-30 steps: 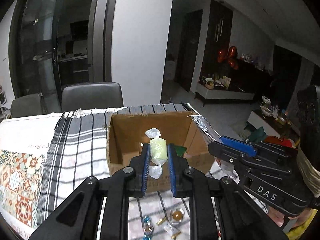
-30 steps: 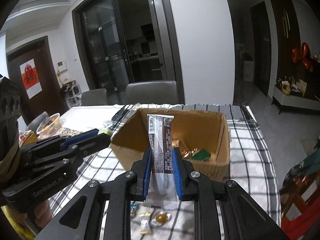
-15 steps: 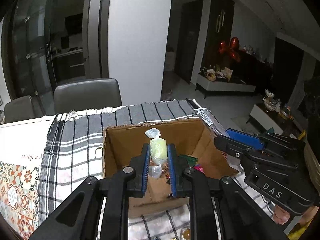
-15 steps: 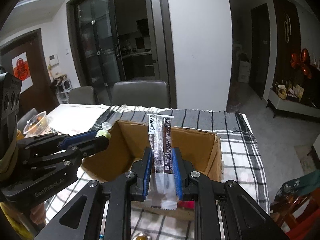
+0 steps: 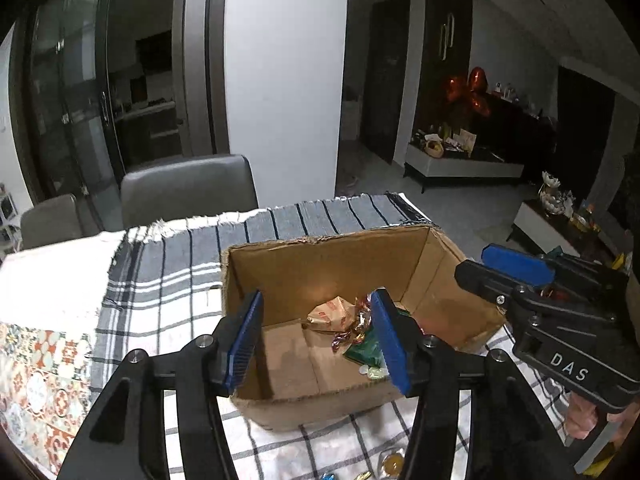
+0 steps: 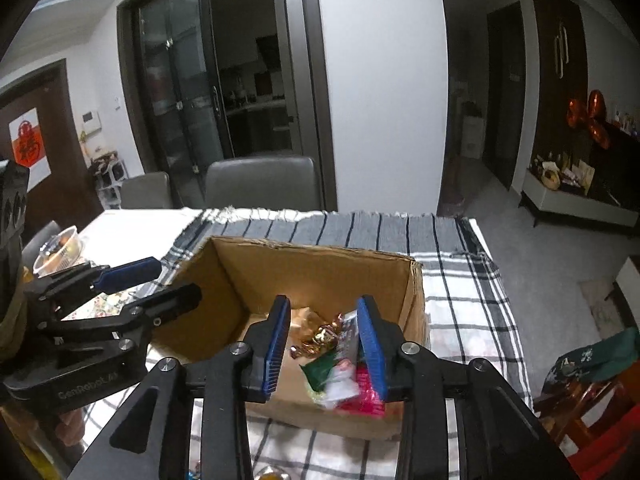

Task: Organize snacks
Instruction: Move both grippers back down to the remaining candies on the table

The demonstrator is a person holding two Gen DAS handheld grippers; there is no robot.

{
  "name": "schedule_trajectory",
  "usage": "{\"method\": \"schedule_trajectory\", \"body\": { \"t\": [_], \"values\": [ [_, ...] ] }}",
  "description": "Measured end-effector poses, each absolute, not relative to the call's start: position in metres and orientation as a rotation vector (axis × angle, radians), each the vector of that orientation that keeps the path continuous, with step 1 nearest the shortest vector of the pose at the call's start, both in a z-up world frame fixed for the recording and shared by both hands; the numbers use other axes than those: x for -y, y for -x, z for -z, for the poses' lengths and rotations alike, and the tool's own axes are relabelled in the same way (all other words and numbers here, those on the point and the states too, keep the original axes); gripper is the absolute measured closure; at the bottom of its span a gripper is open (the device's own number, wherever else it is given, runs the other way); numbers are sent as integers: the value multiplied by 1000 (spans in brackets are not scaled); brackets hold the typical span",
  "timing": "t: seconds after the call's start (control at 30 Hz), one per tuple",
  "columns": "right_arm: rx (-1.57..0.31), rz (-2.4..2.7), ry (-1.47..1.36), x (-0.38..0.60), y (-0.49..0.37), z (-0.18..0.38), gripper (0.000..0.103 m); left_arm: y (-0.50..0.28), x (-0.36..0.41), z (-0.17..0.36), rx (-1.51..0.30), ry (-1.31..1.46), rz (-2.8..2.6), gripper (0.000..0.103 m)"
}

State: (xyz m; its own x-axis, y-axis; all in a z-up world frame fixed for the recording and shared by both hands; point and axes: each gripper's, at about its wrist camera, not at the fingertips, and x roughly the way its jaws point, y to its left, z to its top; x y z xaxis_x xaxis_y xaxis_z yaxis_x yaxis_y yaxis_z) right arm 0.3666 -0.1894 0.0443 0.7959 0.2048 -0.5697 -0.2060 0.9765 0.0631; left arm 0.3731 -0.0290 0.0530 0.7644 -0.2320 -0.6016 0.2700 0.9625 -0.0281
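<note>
An open cardboard box [image 5: 308,242] [image 6: 316,250] stands on a checked cloth with several wrapped snacks inside, among them a gold-foil candy [image 6: 320,338] and a green packet [image 5: 366,350]. My left gripper [image 5: 316,340] [image 6: 160,284] hangs over the box's near left side. Its jaws are opening and nothing is between the blue pads. My right gripper [image 6: 324,340] [image 5: 478,266] is over the near right side, jaws also opening. The brown snack bar [image 6: 350,330] shows blurred in the box just beside the right pad, free of both pads.
The checked cloth [image 5: 168,280] covers the table's far end, with a tiled-pattern mat [image 5: 32,360] to the left. Loose candies [image 5: 392,460] lie on the cloth in front of the box. Grey chairs [image 6: 260,180] stand behind the table. A clear bowl [image 6: 60,248] sits far left.
Both grippers moved forward over the box and their jaws opened. The pale green candy left the left gripper and the brown bar left the right one, dropping into the box.
</note>
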Motion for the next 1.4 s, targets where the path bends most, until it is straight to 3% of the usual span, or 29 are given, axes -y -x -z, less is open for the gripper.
{"method": "schedule_trajectory", "body": {
  "t": [0.6,1.4],
  "values": [
    [-562,-310,-48,179,-276,-30,67,-272,20,-64,-539,-155,279,47],
    [-771,-366,1,159,-252,60,68,-236,9,34,-737,-158,309,48]
  ]
}}
